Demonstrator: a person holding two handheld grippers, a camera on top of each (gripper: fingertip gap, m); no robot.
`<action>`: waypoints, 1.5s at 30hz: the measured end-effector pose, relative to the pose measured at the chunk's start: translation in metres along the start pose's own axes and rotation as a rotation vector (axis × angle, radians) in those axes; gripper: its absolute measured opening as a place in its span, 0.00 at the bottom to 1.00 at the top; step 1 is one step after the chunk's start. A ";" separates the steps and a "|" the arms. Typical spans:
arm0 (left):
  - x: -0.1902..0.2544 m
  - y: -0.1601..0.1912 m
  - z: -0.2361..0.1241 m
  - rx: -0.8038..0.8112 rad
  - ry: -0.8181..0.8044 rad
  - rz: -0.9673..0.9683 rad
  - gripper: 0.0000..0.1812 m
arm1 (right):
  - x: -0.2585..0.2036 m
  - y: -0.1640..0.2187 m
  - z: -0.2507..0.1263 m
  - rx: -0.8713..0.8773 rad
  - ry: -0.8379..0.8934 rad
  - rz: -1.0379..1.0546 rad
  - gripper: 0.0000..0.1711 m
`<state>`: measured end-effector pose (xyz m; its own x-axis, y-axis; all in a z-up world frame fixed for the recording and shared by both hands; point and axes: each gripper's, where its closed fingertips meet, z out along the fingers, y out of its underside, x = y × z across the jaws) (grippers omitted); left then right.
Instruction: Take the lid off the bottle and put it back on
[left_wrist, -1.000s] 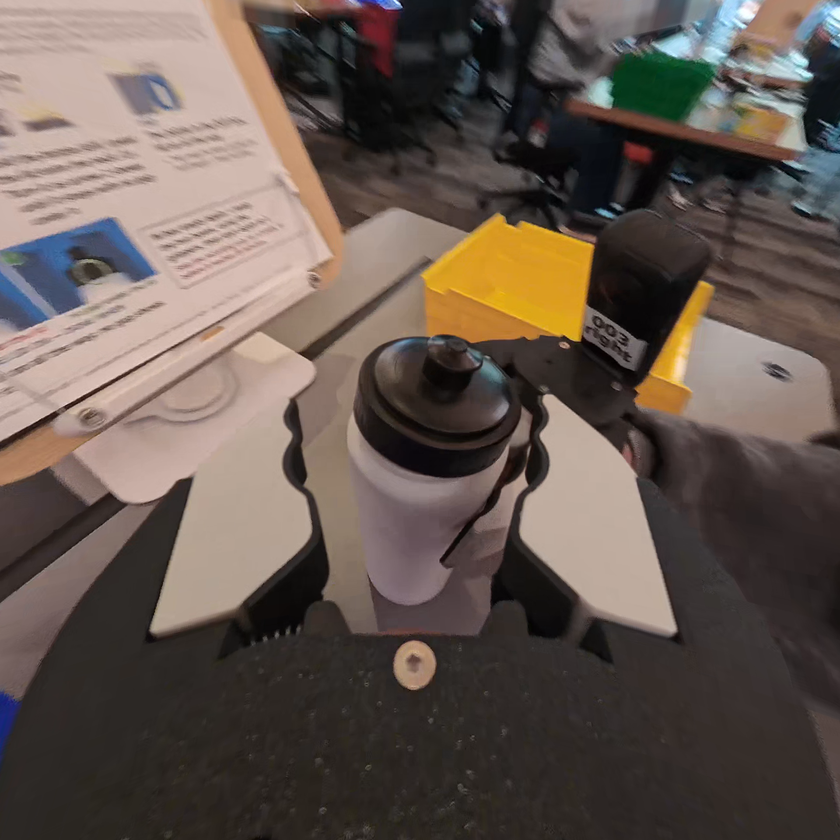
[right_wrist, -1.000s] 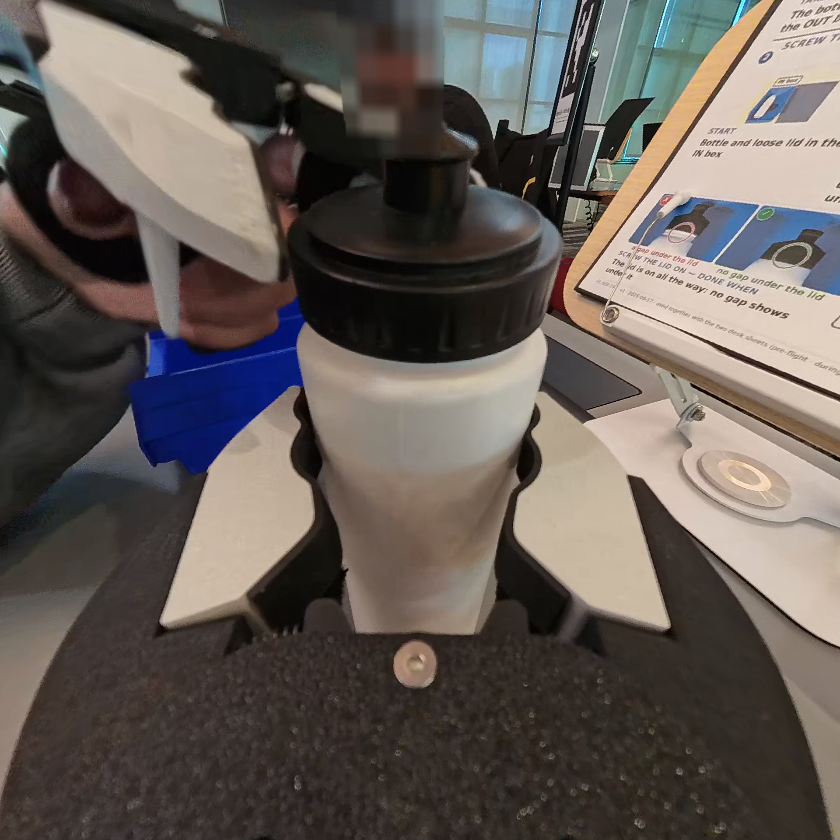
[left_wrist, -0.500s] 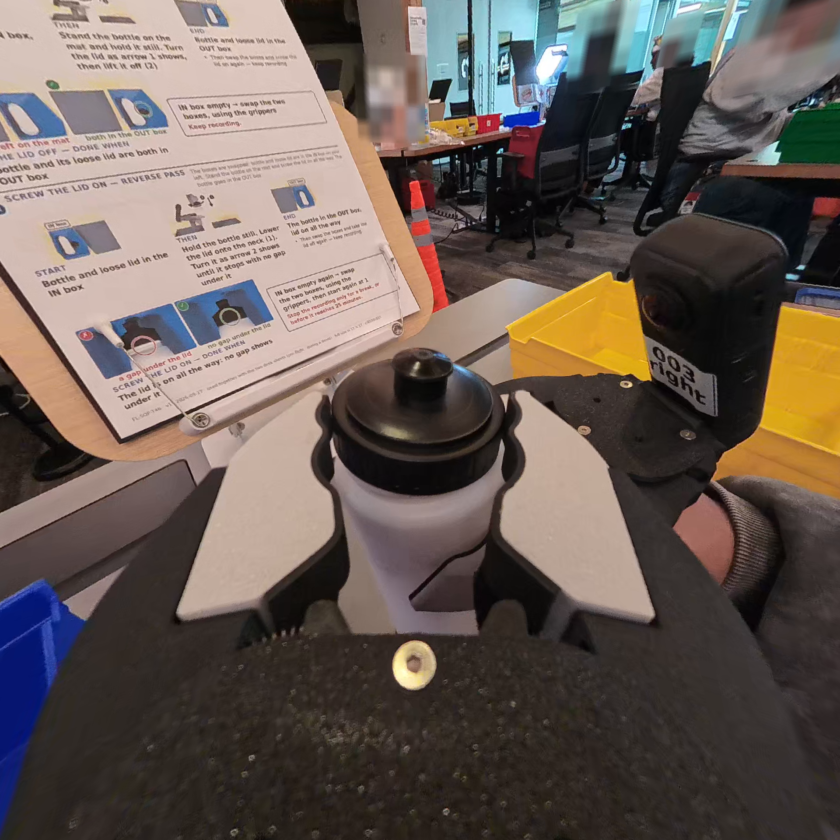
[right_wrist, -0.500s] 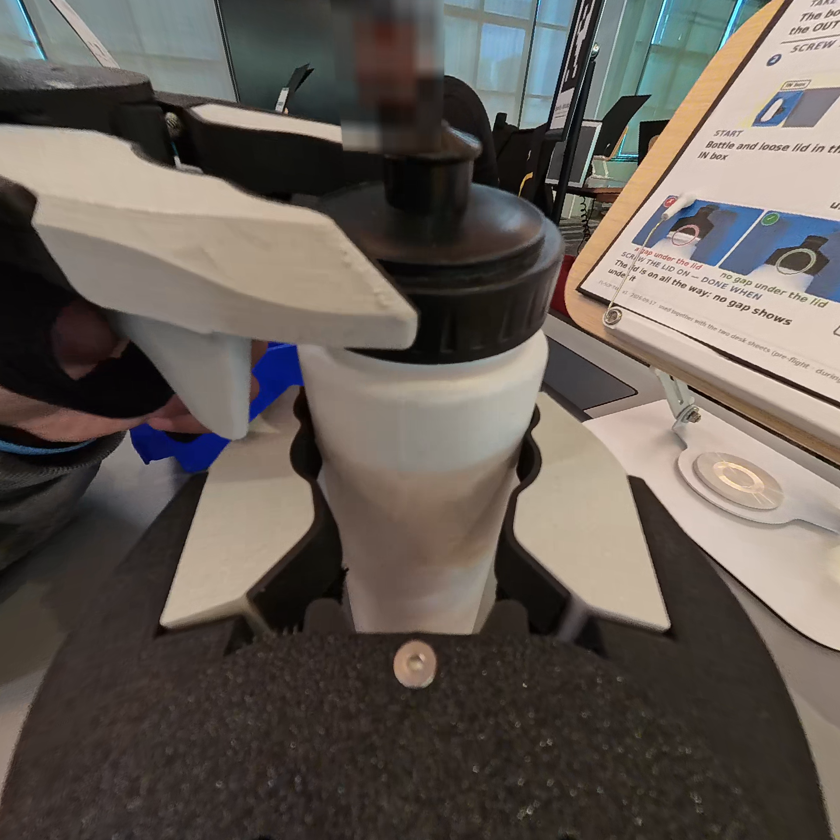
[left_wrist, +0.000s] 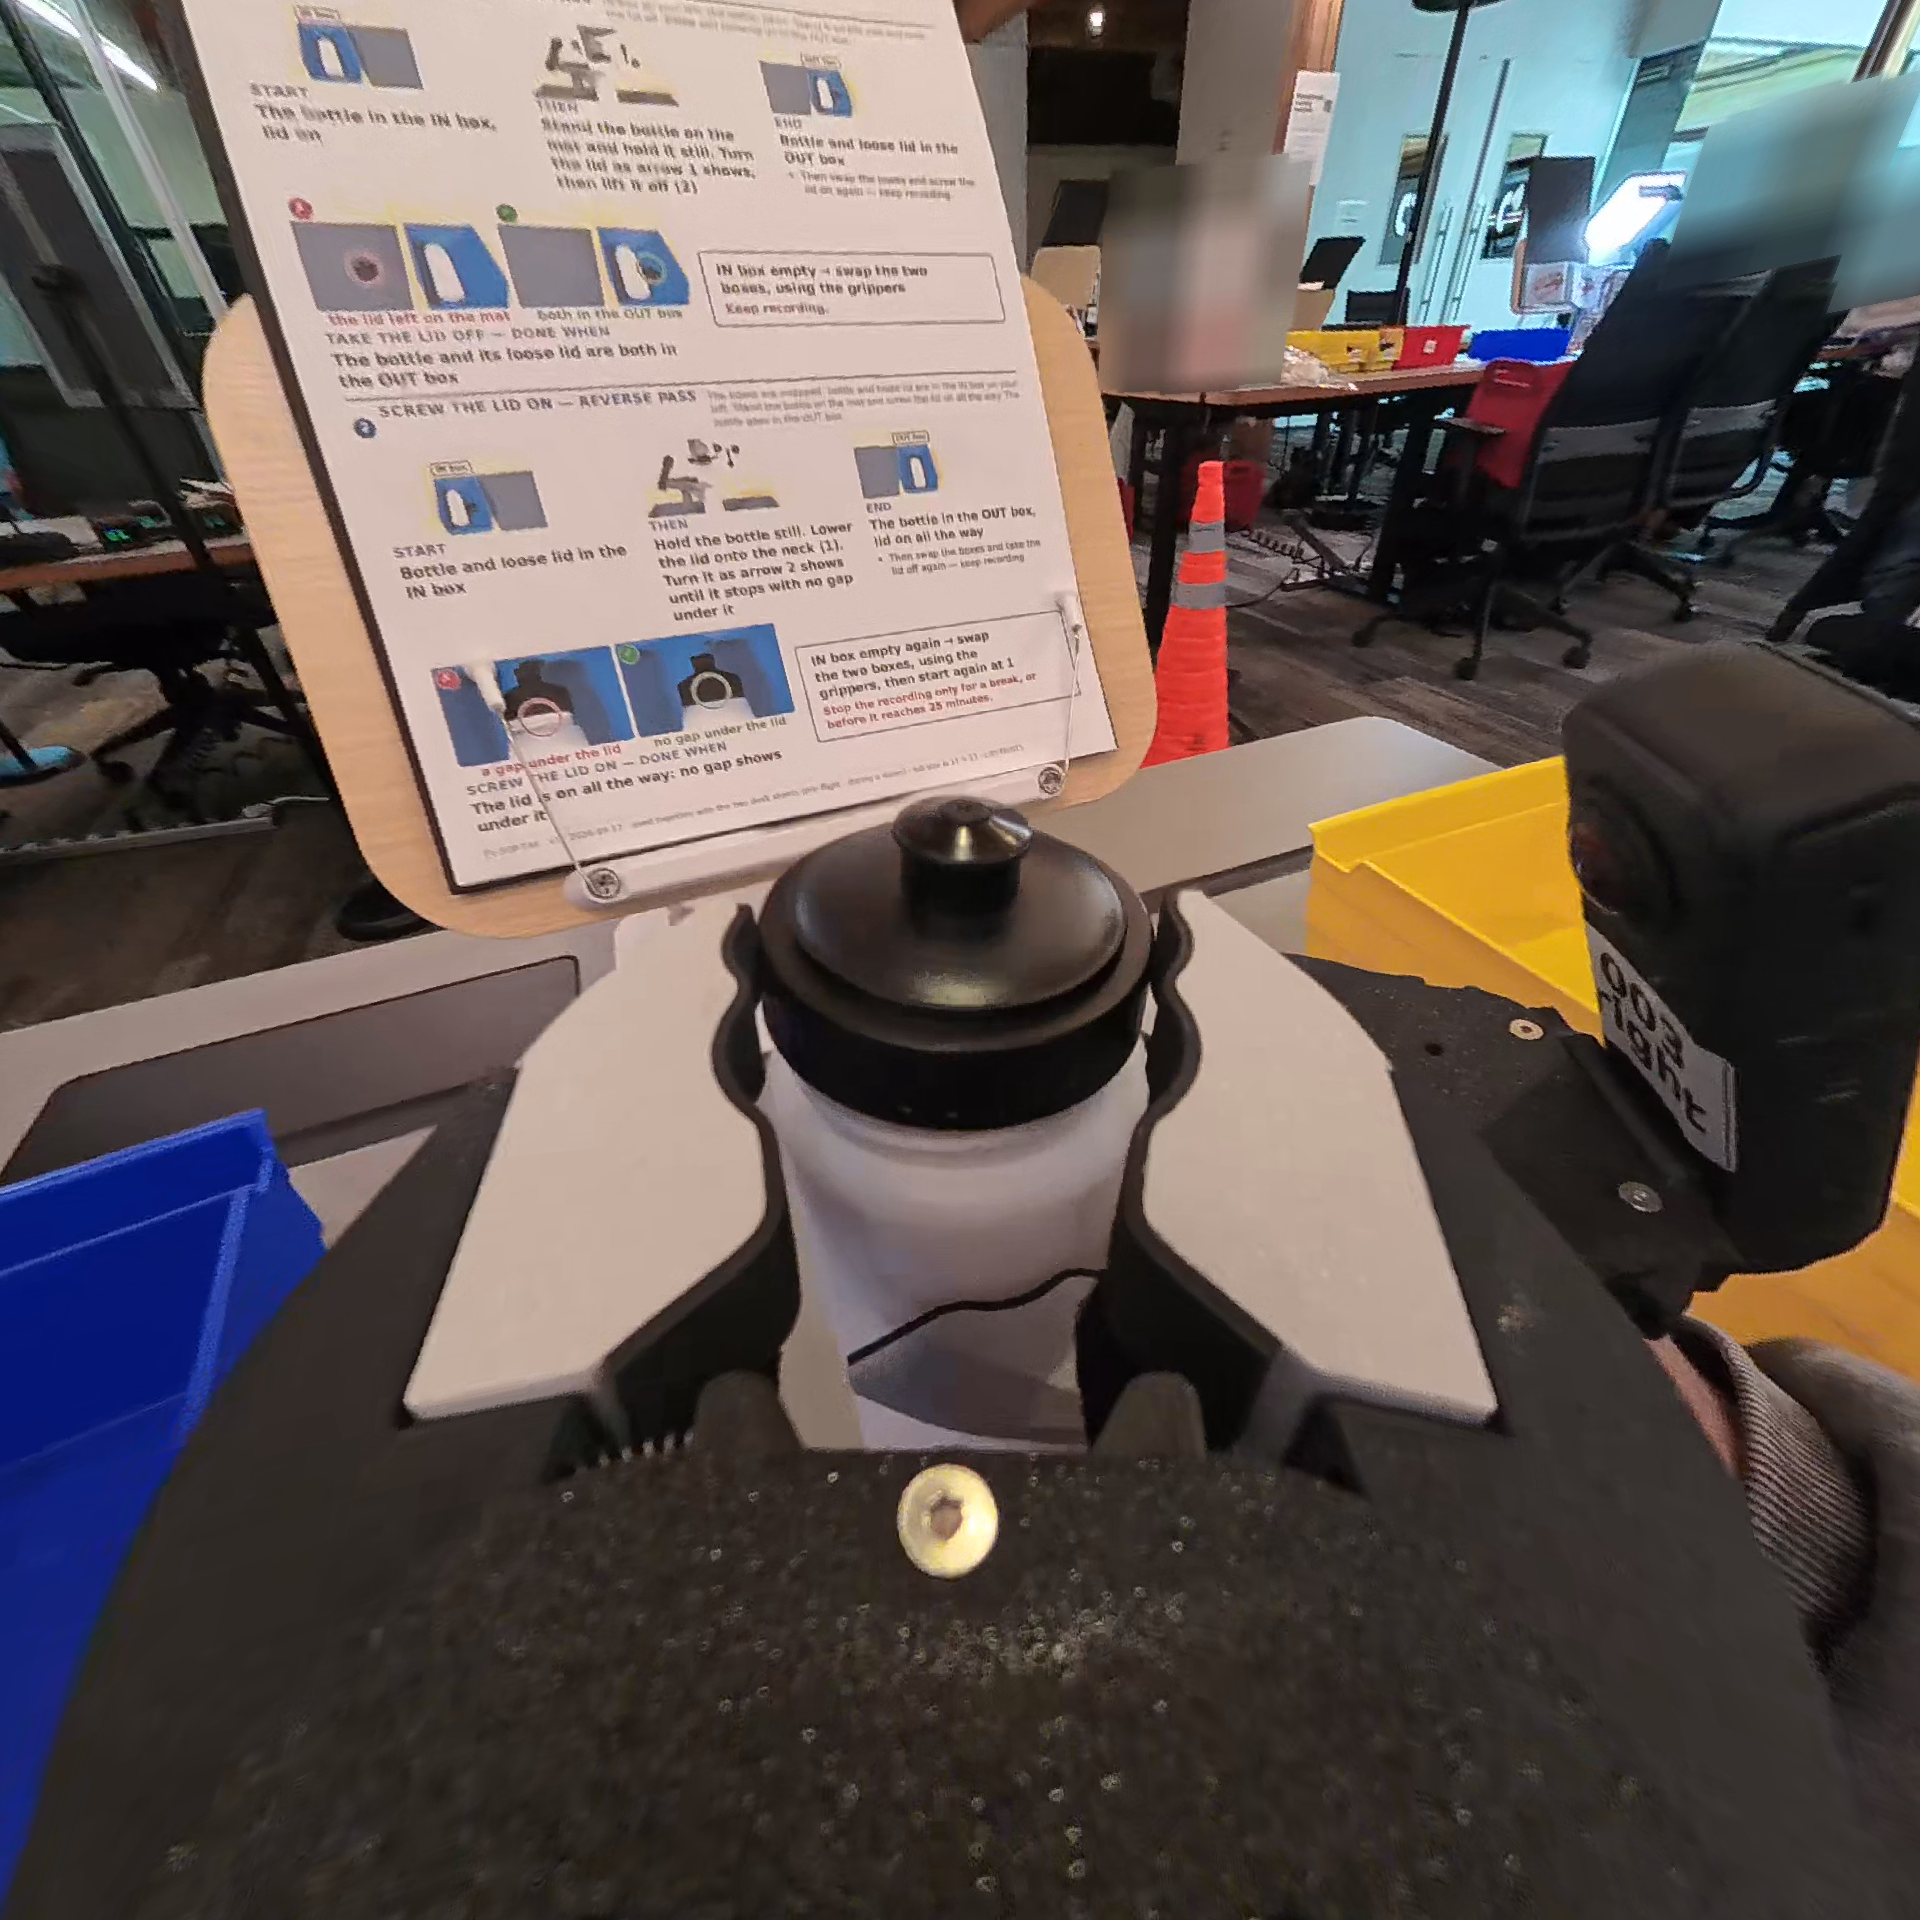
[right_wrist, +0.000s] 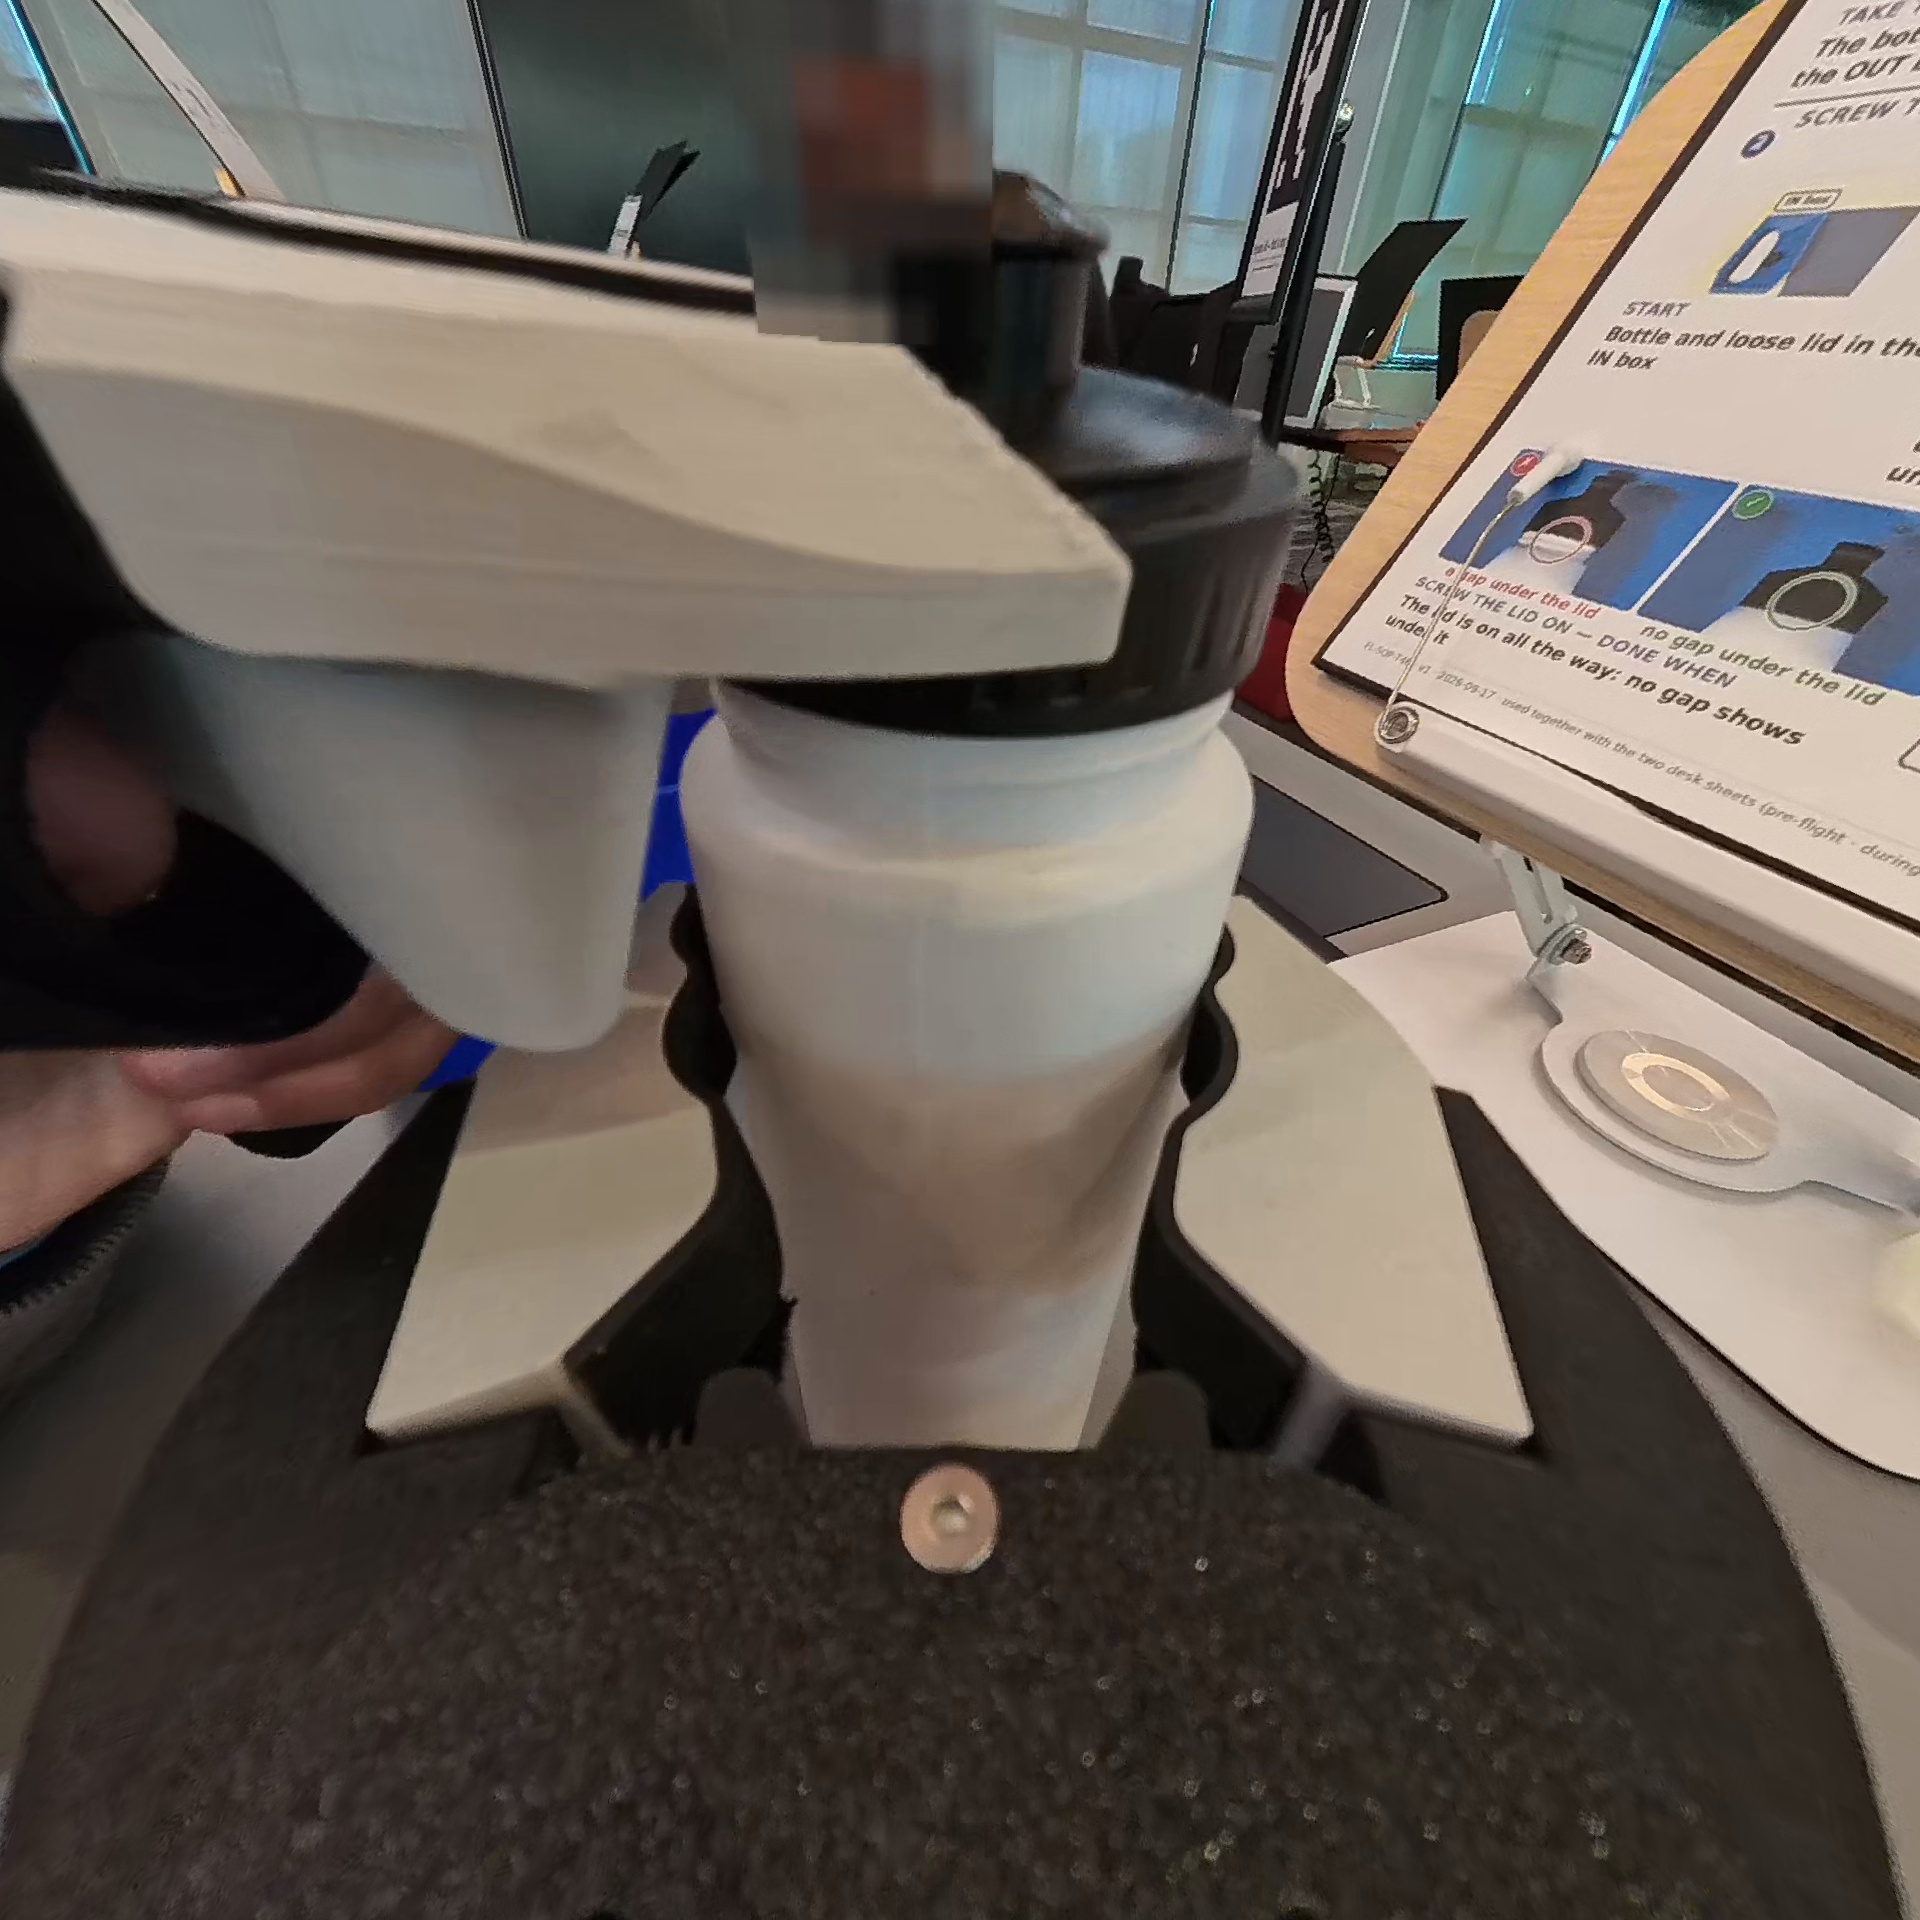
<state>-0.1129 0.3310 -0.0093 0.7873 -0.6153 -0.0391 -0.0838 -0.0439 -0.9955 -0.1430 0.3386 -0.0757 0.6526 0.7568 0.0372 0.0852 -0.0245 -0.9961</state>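
Standing upright at the middle of both views: a white plastic squeeze bottle (left_wrist: 956, 1195), long axis vertical, pull-spout pointing straight up. Capped by a round black screw lid (left_wrist: 951, 987) with ribbed skirt and a domed nozzle on top.

Clenched around that lid from either side: the left gripper (left_wrist: 951, 997), its grey-faced fingers (left_wrist: 634, 1143) pressed against the black skirt, held level and crosswise to the bottle's axis. Seen in the right wrist view as a pale broad finger covering the lid's left half, with a hand wrapped in a black strap behind it.

Clamped lower down, around the bottle's narrowed white waist: the right gripper (right_wrist: 956, 1122), black inner pads touching the plastic on both sides, also level. In the left wrist view, visible beyond and to the right, carrying a black camera block (left_wrist: 1756, 987) with a white sticker, a grey sleeve behind it.

Under the lid's rim in the right wrist view, a thin slanted band of white neck showing, the lid edge a little tilted; whether seated fully cannot be told.

Bottle's base hidden by the grippers. Around it: grey tabletop (left_wrist: 312, 1039), blue plastic bin (left_wrist: 125, 1351) at left, yellow plastic bin (left_wrist: 1455, 894) at right, and behind, a wooden board holding a printed instruction sheet (left_wrist: 665, 436). Farther back, an orange traffic cone (left_wrist: 1195, 644).
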 end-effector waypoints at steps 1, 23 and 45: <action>0.000 0.001 0.000 -0.001 0.010 -0.016 0.40 | 0.000 0.000 0.000 0.000 -0.001 0.001 0.51; 0.004 0.008 -0.008 0.098 0.630 -0.135 0.42 | -0.007 -0.001 0.001 0.015 -0.058 0.015 0.51; -0.001 0.008 -0.016 0.117 0.380 -0.097 0.37 | -0.009 0.000 0.002 0.004 -0.053 -0.001 0.51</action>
<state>-0.1242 0.3183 -0.0156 0.5049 -0.8605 0.0677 0.0669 -0.0391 -0.9970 -0.1508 0.3331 -0.0759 0.6116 0.7904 0.0336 0.0828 -0.0217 -0.9963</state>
